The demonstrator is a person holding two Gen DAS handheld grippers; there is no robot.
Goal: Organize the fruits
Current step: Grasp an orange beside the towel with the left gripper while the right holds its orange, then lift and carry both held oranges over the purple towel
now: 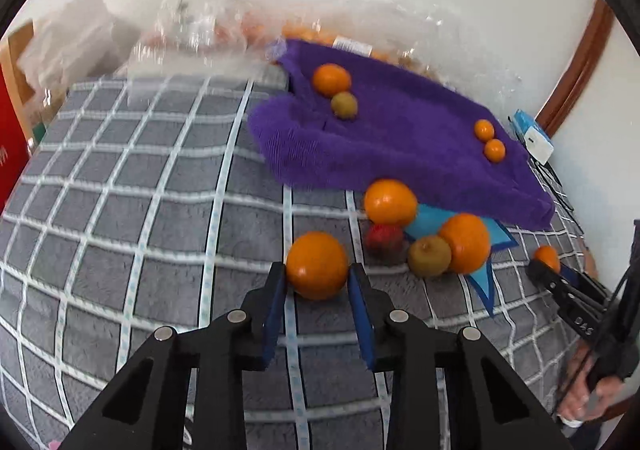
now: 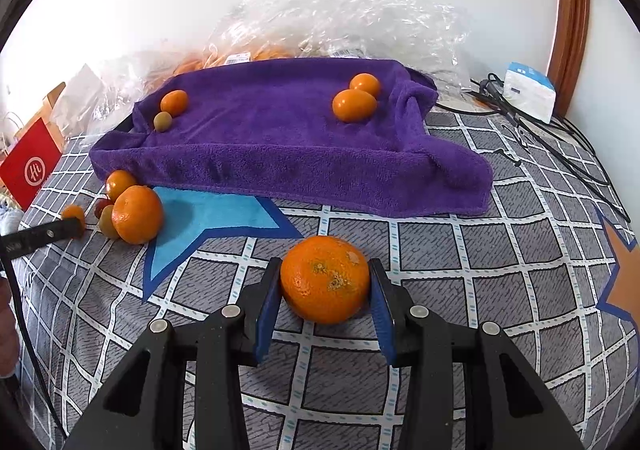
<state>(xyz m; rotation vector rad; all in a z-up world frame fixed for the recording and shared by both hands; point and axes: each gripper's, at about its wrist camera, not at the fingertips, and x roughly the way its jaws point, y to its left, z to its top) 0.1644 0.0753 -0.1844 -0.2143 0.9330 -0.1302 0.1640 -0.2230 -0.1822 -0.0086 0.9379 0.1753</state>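
Fruits lie scattered over a grey checked blanket and a purple towel spread at its far side. The left gripper has its jaws closed on an orange, both blue pads touching the fruit's sides, low over the blanket. The right gripper likewise clamps a speckled orange between its pads, just above the blanket near a blue star patch.

On the towel, at its far left, an orange sits touching a small green fruit; toward the right, two small oranges rest against each other. Just in front of the towel's left near edge a cluster gathers: a large orange, another orange behind it, a green fruit and a red fruit, all touching or close together.

Crinkled clear plastic bags with more orange fruit inside lie behind the towel against the white wall. A white and blue box and black cables sit at the far right, and a red box stands at the left.
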